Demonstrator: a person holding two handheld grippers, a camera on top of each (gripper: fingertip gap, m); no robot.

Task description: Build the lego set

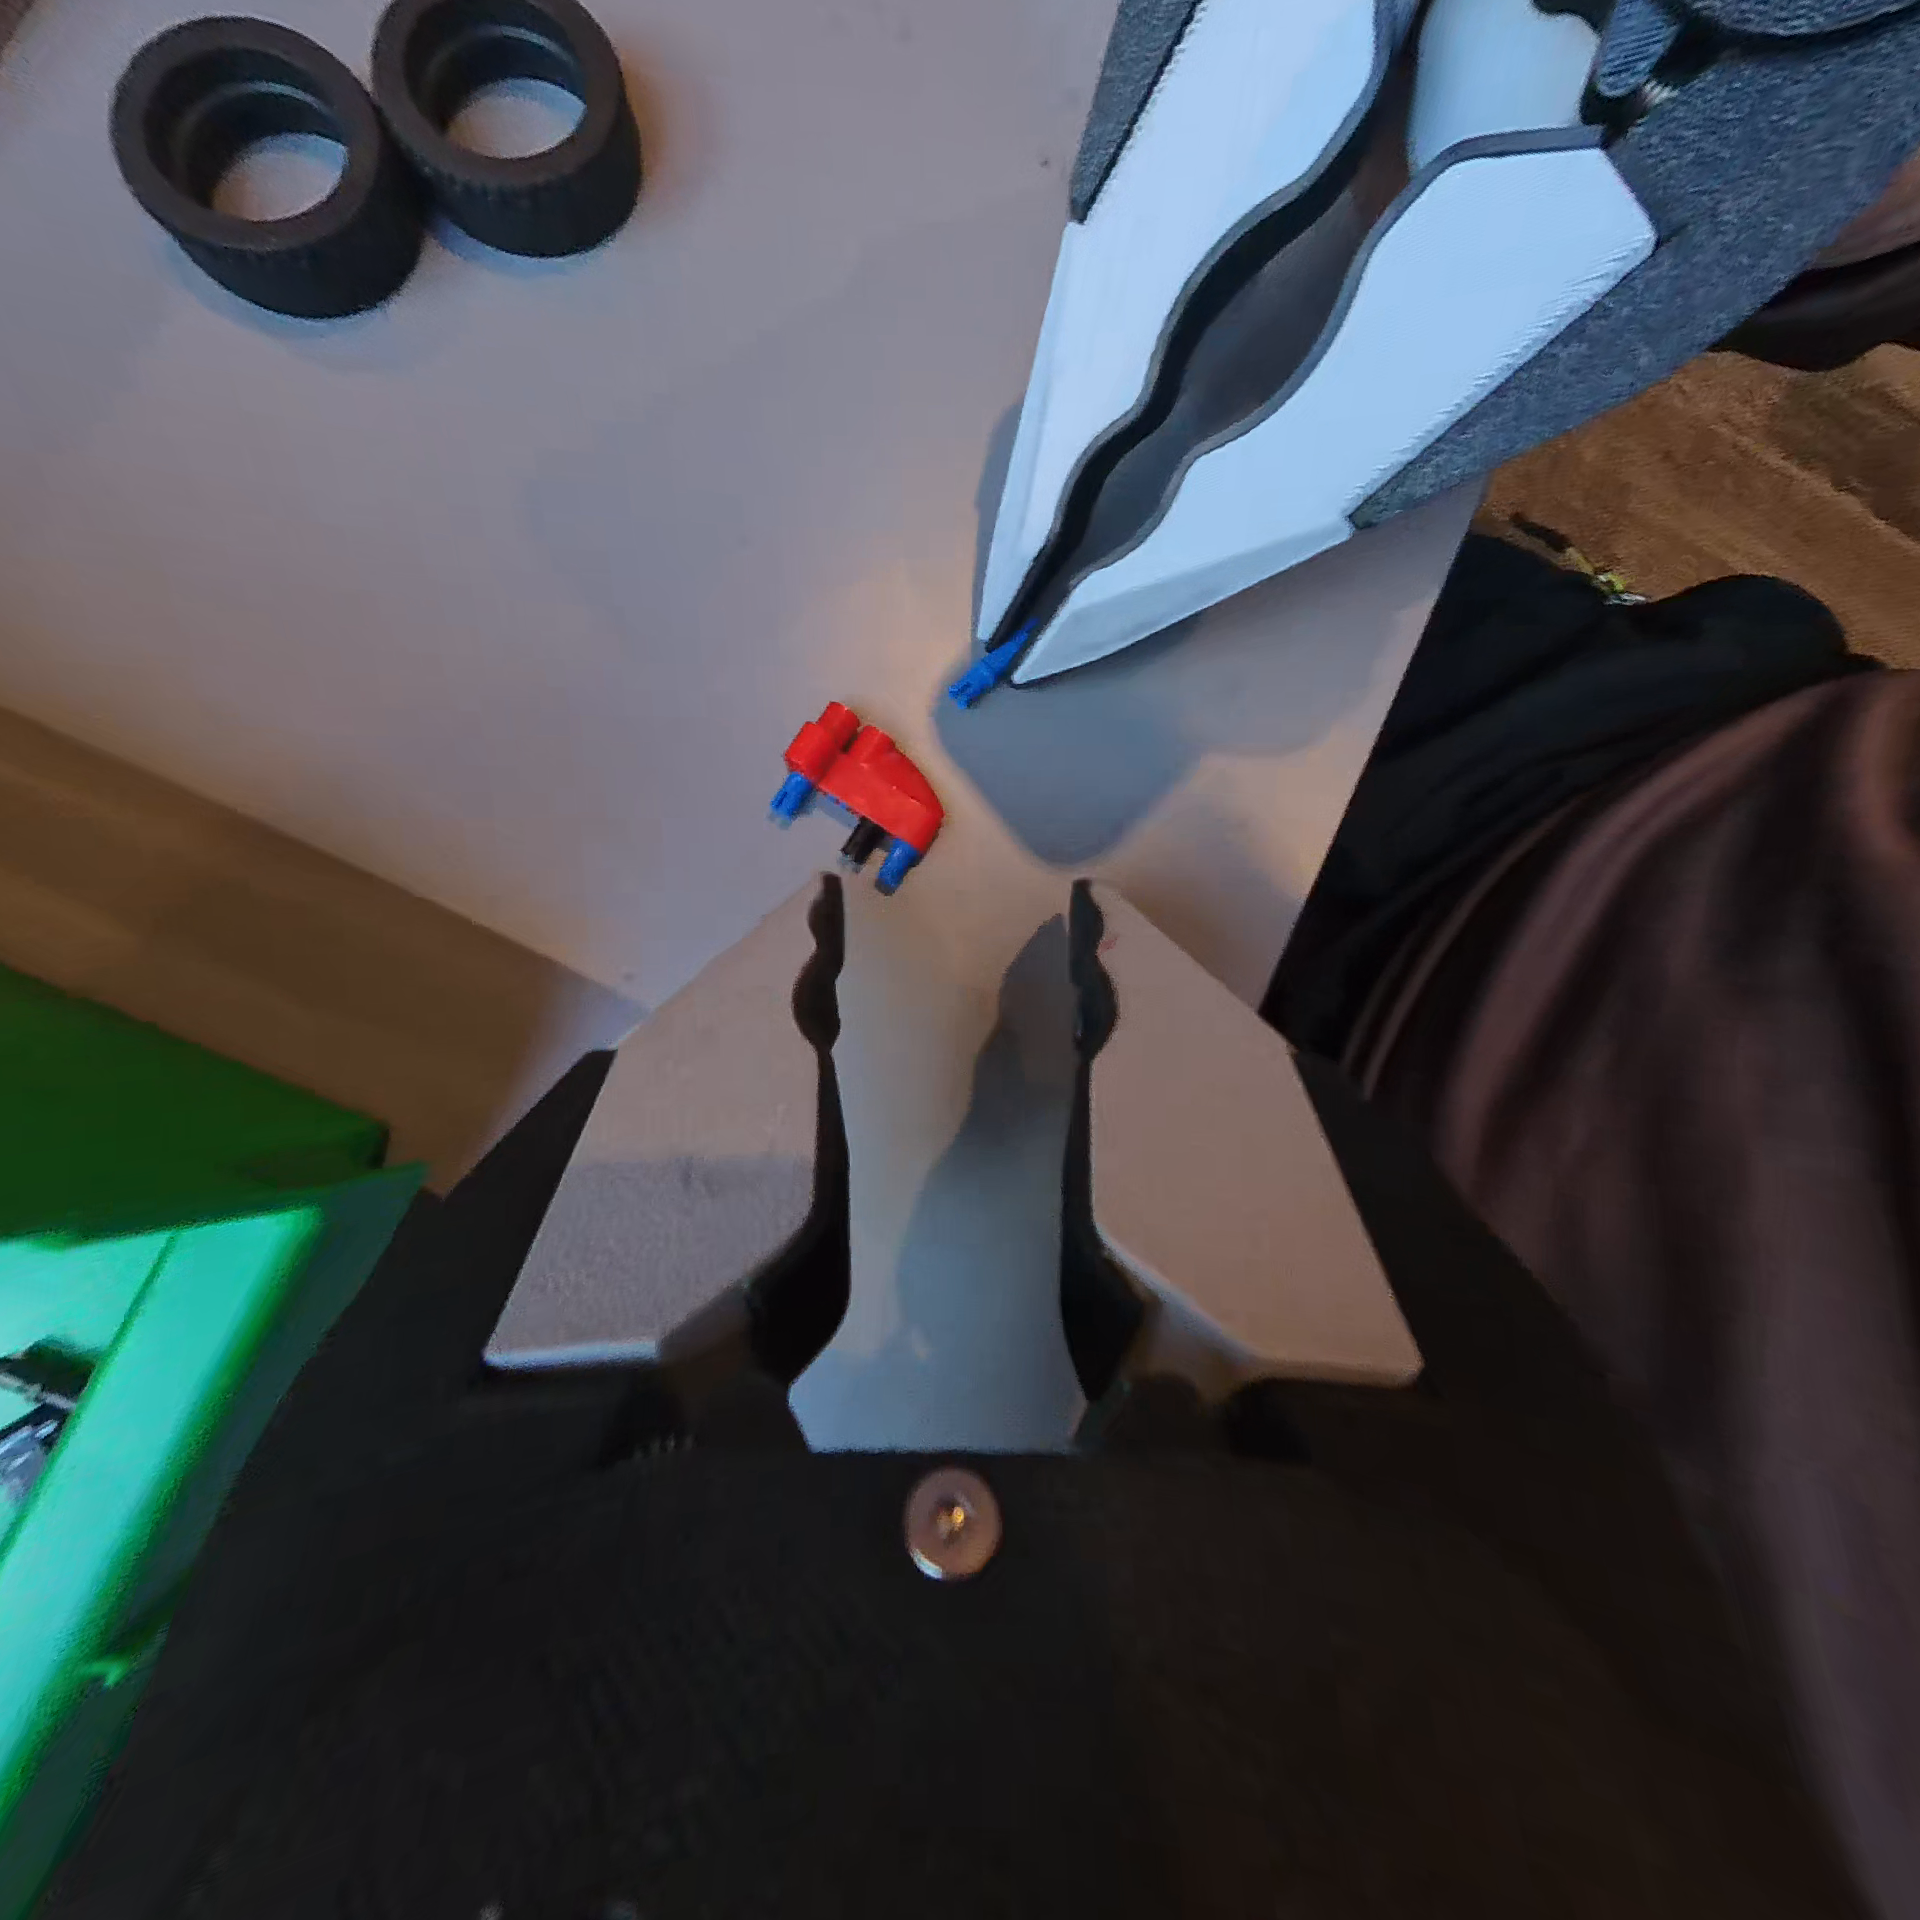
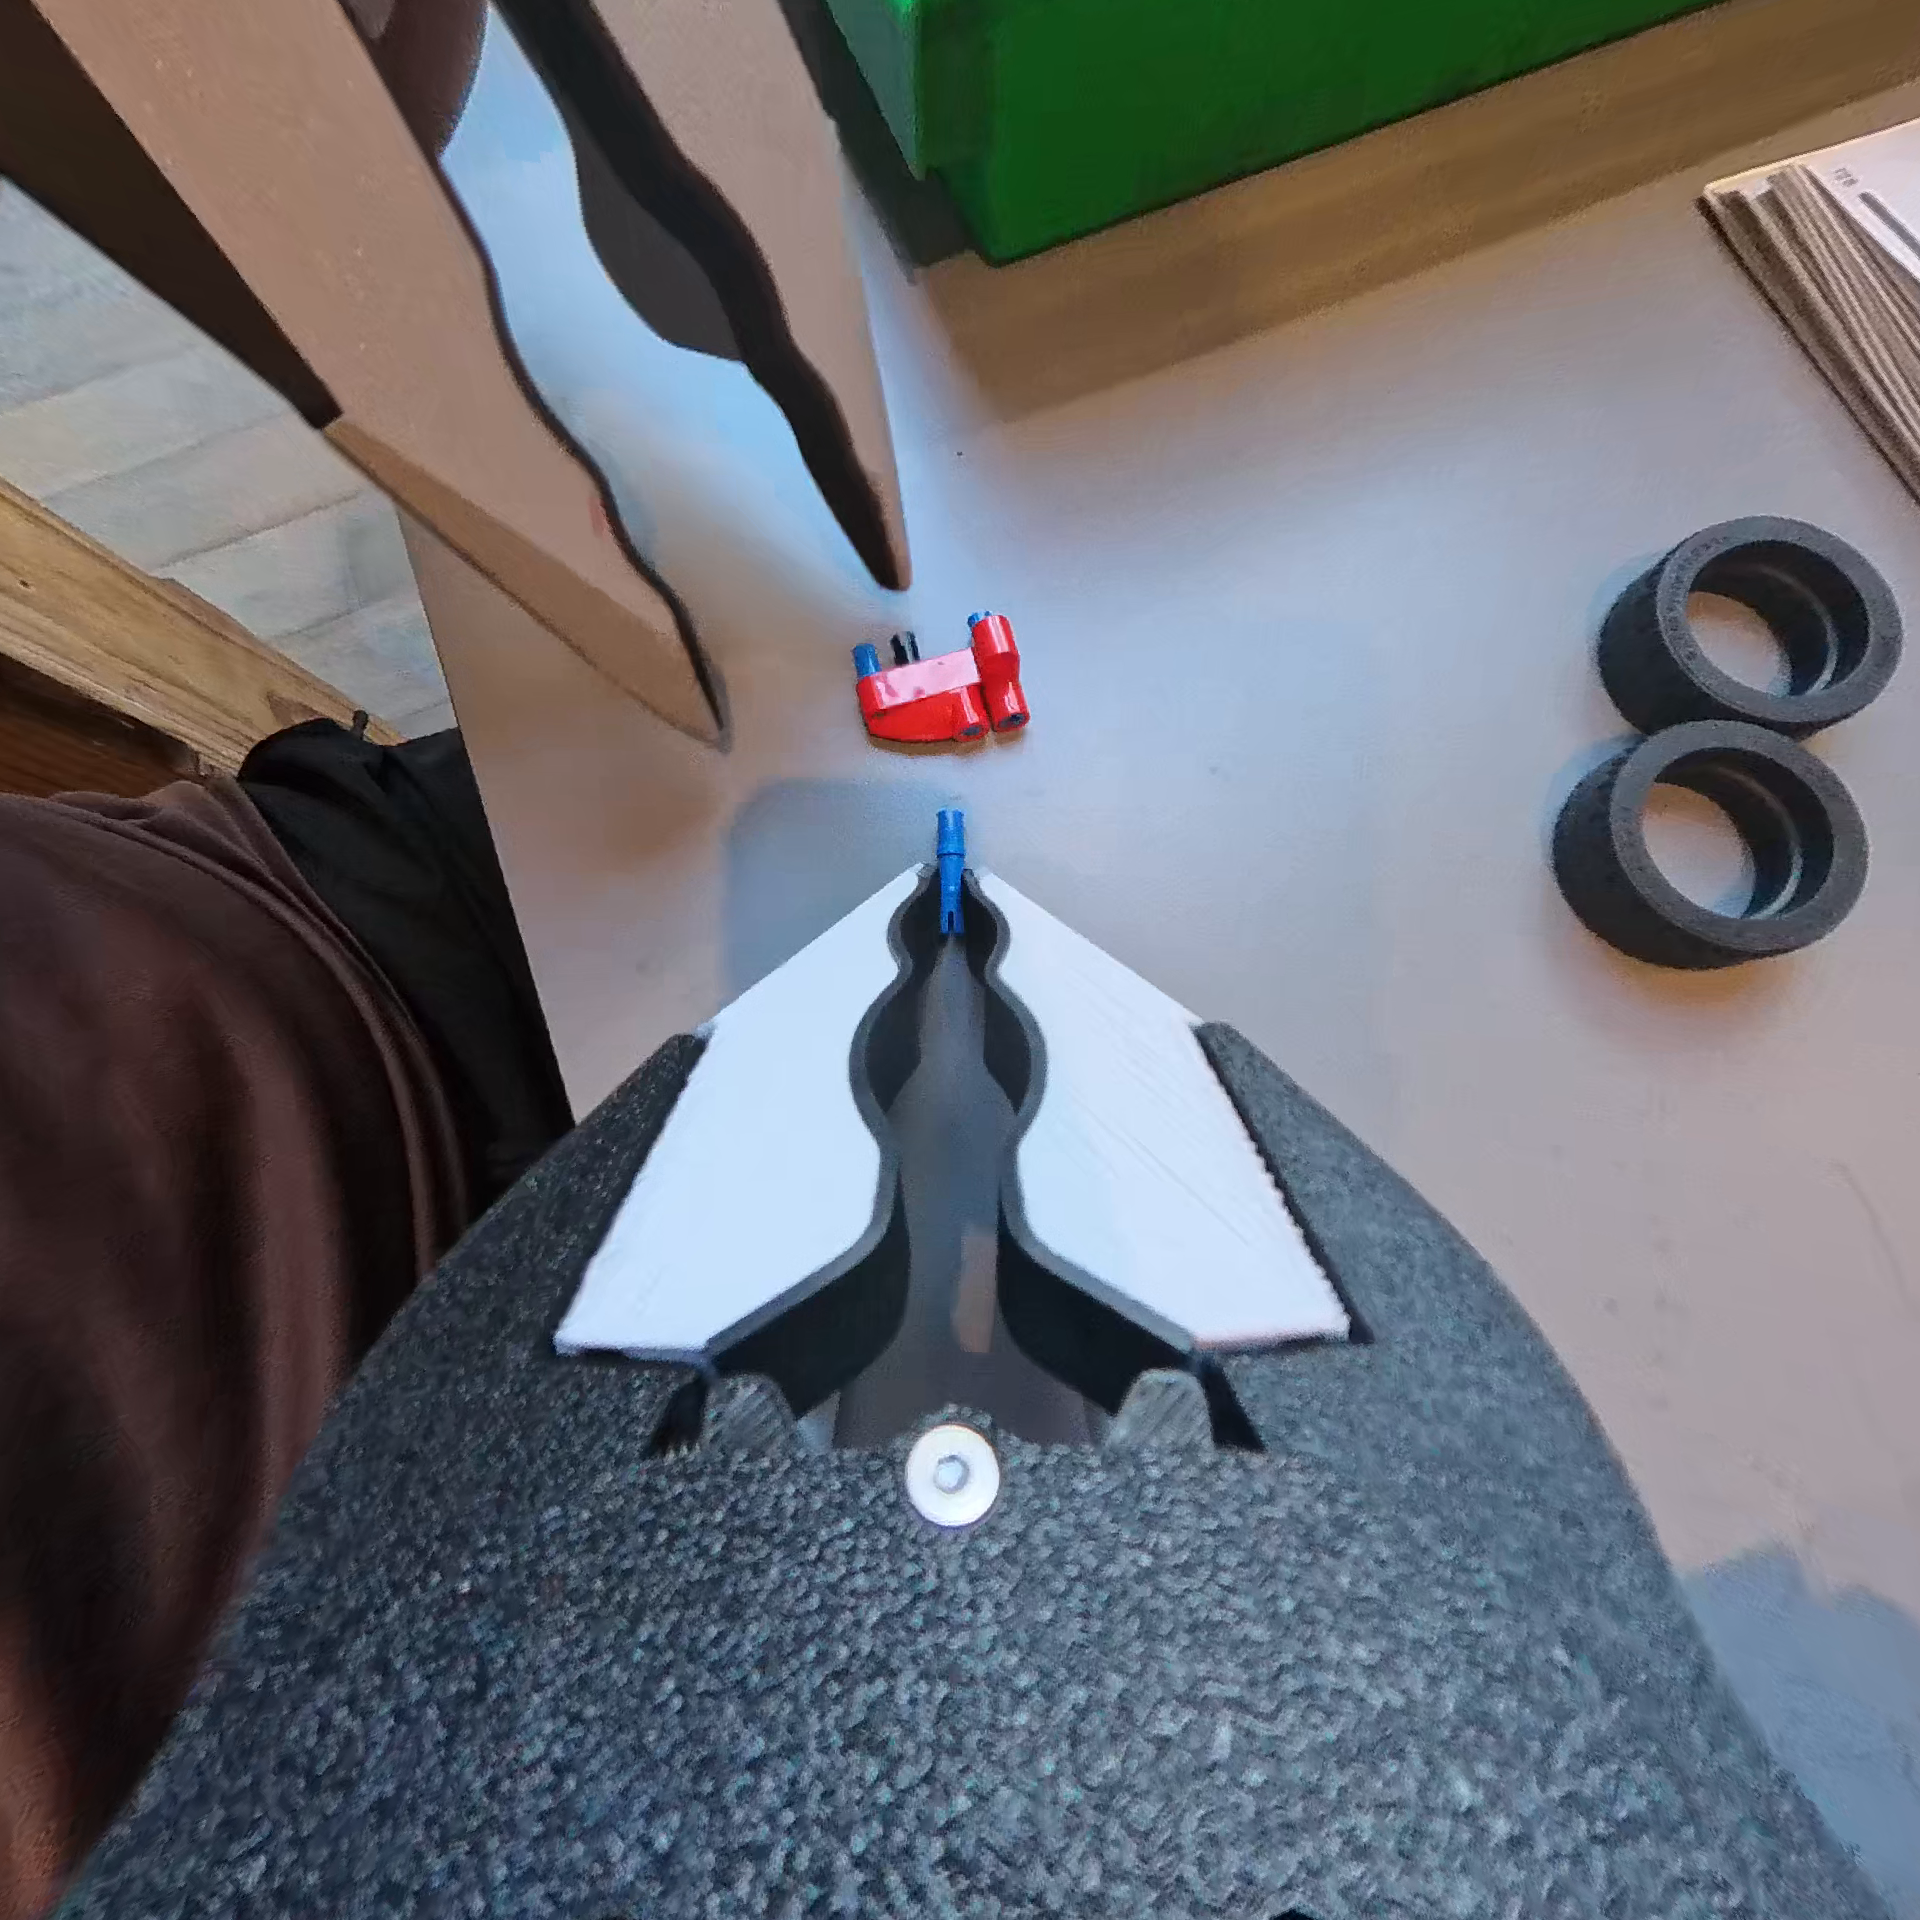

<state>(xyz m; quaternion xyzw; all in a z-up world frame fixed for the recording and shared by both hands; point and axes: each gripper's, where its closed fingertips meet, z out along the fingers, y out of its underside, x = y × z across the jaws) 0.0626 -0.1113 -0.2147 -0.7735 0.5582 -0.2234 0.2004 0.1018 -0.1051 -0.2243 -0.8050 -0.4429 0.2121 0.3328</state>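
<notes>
A small red Lego assembly with blue and black pins lies on the pale table; it also shows in the right wrist view. My left gripper is open and empty, its tips just short of the assembly; in the right wrist view it hangs over the assembly from the upper left. My right gripper is shut on a blue pin that sticks out of its tips towards the assembly, a short gap away. The left wrist view shows that gripper and the pin too.
Two black rubber tyres stand side by side on the table, also in the right wrist view. A green box sits at the table's far side. A stack of grey sheets lies at the right. A brown sleeve is close by.
</notes>
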